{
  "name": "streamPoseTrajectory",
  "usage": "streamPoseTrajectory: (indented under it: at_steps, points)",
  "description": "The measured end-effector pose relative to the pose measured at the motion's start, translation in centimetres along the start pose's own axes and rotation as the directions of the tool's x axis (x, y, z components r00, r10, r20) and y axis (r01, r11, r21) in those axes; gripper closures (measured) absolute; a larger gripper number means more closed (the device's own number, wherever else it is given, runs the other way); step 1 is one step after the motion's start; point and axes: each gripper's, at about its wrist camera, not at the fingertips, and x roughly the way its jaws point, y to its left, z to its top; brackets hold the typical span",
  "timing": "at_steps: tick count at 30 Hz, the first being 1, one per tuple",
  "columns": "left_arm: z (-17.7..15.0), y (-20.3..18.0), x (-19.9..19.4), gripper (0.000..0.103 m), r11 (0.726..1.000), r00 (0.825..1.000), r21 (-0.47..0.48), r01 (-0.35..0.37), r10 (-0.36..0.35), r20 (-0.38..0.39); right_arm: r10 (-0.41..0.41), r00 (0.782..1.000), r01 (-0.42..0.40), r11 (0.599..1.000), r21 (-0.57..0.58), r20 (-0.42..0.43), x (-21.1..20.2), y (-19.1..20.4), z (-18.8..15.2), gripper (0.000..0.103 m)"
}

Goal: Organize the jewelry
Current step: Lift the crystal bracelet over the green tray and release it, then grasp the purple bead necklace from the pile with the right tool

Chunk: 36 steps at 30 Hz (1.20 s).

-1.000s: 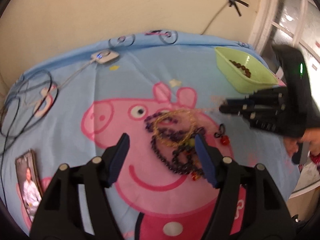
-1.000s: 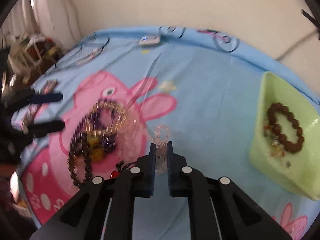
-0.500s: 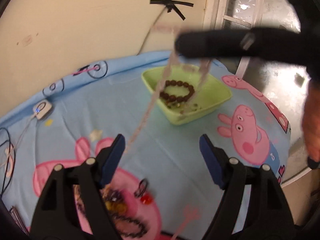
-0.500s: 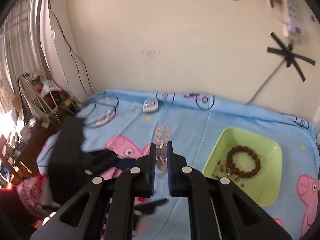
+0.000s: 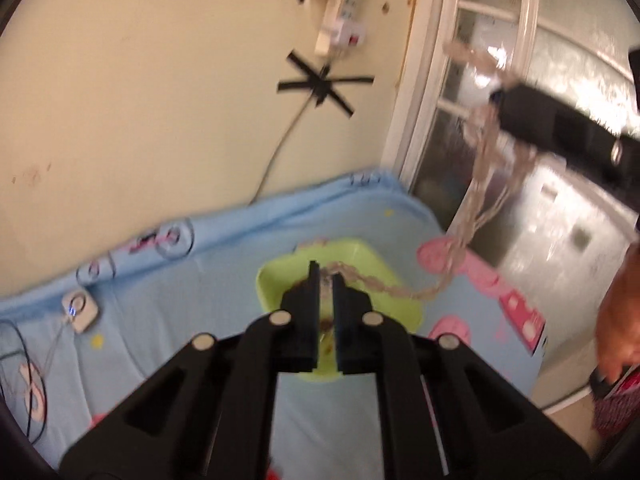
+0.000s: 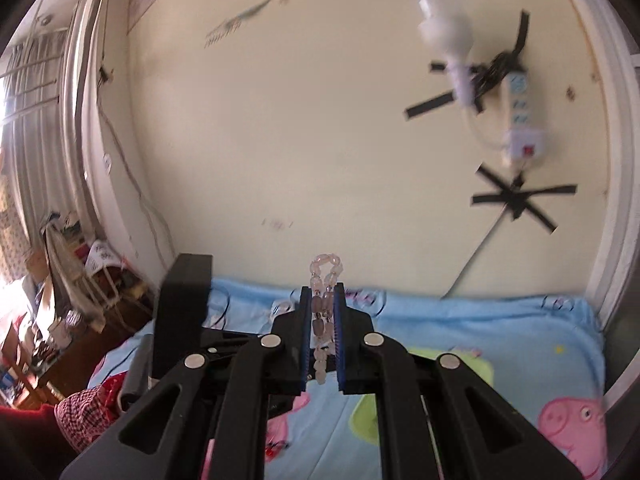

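Note:
A long pale pink bead necklace (image 5: pixel 476 196) hangs in the air between both grippers. My right gripper (image 6: pixel 322 300) is shut on its upper loop (image 6: pixel 325 280), raised high above the table; it shows at the upper right of the left wrist view (image 5: pixel 560 128). My left gripper (image 5: pixel 326 280) is shut on the necklace's lower end, just above the green tray (image 5: pixel 360 256). The tray is partly hidden behind the left fingers; brown beads show inside it. In the right wrist view the tray (image 6: pixel 366 420) peeks out below my fingers.
A blue Peppa Pig cloth (image 5: pixel 180 320) covers the table. A white device with a cable (image 5: pixel 79 307) lies at the left. Cream wall with taped power strip (image 5: pixel 340 20) is behind; a glass door (image 5: pixel 520 80) is at the right. Clutter stands left in the right wrist view (image 6: pixel 60 300).
My right gripper has lifted the necklace higher. My left gripper, open before, has closed on the necklace's lower end above the green tray.

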Motion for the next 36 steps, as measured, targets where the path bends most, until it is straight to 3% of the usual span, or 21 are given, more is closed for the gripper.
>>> streamPoseTrajectory:
  at_steps: [4,9,16,18,20,25,28,30,31,32,34,36]
  points:
    - [2.2,-1.2,1.8,0.098,0.999,0.999,-0.014,0.03,-0.03,-0.023,-0.025,1.0,0.024,0.999,0.03,0.019,-0.4,-2.7,0.4,0.103]
    - [0.4,-1.8,6.6,0.098,0.997,0.991,-0.049,0.06,-0.065,-0.117,-0.054,0.997,0.059,0.993,0.104,-0.05,1.3,-7.0,-3.2,0.103]
    - [-3.9,-2.9,14.2,0.097,0.995,0.952,-0.076,0.072,-0.091,-0.293,-0.117,0.964,0.157,0.975,0.157,-0.239,6.2,-11.2,-11.7,0.103]
    - [-4.5,-3.2,15.4,0.093,0.997,0.936,-0.063,0.041,-0.06,-0.346,-0.151,0.941,0.2,0.97,0.136,-0.303,7.7,-11.6,-13.6,0.103]
    - [-4.5,-2.9,15.4,0.089,0.996,0.925,-0.079,0.037,-0.064,-0.375,-0.175,0.931,0.23,0.963,0.143,-0.32,8.2,-12.0,-14.2,0.103]
    - [-2.5,-1.1,9.1,0.089,0.995,0.965,-0.085,0.045,-0.065,-0.254,-0.165,0.964,0.203,0.962,0.183,-0.207,5.4,-11.0,-11.8,0.091]
    - [-1.6,1.0,3.0,0.089,0.994,0.986,-0.098,0.042,-0.057,-0.158,-0.16,0.983,0.174,0.97,0.169,-0.091,2.6,-8.7,-9.9,0.089]
    - [-2.4,2.7,-1.7,0.084,0.996,0.997,-0.086,0.006,-0.013,-0.079,-0.151,0.989,0.148,0.979,0.139,0.009,0.5,-6.3,-9.0,0.079]
    - [-2.9,3.4,-3.5,0.075,0.996,0.999,-0.086,-0.019,0.015,-0.051,-0.136,0.989,0.129,0.986,0.11,0.061,-0.6,-4.7,-9.0,0.062]
    - [-3.9,4.5,-5.4,0.072,0.995,0.998,-0.089,-0.054,0.052,-0.024,-0.131,0.988,0.122,0.988,0.097,0.088,-1.0,-3.8,-9.1,0.038]
    - [-6.4,6.5,-8.1,0.07,0.985,0.991,-0.106,-0.134,0.134,-0.004,-0.074,0.992,0.067,0.995,0.073,0.104,-1.1,-1.8,-10.0,0.033]
    - [-9.1,8.4,-9.8,0.07,0.968,0.978,-0.137,-0.208,0.208,-0.019,-0.017,1.0,0.016,0.999,0.05,0.026,0.3,-0.4,-11.0,0.034]
